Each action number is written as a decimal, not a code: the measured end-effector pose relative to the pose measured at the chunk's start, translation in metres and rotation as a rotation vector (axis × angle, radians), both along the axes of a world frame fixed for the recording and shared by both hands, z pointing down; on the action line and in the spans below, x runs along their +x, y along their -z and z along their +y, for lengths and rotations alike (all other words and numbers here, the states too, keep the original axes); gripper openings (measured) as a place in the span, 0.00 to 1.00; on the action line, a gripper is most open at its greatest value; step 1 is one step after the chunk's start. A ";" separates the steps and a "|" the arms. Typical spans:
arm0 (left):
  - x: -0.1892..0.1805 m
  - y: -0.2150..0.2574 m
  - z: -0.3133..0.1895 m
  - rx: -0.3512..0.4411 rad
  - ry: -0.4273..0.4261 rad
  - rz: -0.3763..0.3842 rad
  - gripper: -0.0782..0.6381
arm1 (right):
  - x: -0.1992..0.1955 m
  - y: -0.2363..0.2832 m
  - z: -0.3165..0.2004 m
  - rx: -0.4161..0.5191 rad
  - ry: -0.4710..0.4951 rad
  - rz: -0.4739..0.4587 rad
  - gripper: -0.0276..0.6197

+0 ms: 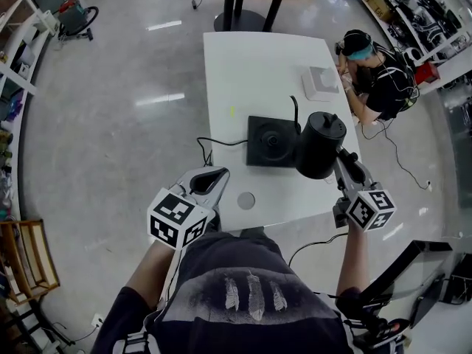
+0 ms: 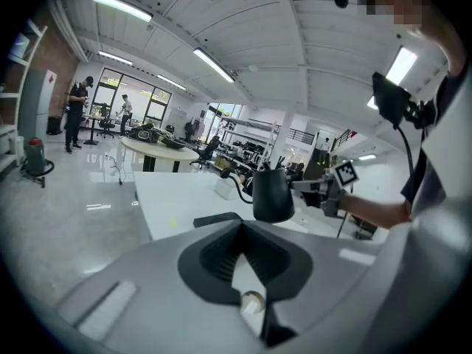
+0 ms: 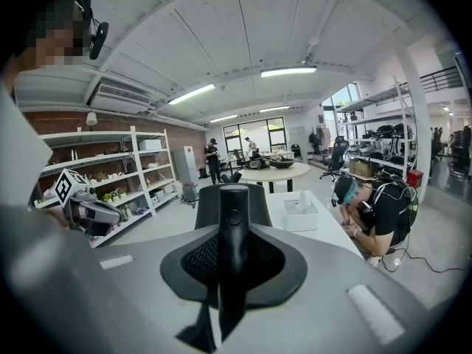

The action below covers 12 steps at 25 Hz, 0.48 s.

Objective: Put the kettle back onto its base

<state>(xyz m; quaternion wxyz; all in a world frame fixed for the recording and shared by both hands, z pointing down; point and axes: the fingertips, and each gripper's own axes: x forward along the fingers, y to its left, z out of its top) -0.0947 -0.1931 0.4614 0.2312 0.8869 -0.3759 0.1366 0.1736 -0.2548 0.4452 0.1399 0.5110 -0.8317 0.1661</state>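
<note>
While right tool [image 1: 343, 161] grips the kettle [image 1: 321, 144], unseated at 3 o'clock of base [image 1: 269, 140], left tool [image 1: 210, 179] gapes empty.

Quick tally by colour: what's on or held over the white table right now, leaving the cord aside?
Black: 2, the kettle and its base
White: 1, the box
Grey: 1, the round disc
Total: 4
</note>
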 end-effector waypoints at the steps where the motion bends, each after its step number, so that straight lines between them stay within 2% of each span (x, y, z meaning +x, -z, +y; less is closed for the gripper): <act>1: -0.003 0.001 0.001 0.001 0.008 -0.001 0.11 | -0.004 0.000 -0.002 0.002 0.009 -0.002 0.13; 12: -0.047 0.000 0.009 -0.007 0.118 -0.012 0.11 | -0.057 -0.014 -0.039 -0.004 0.105 -0.009 0.13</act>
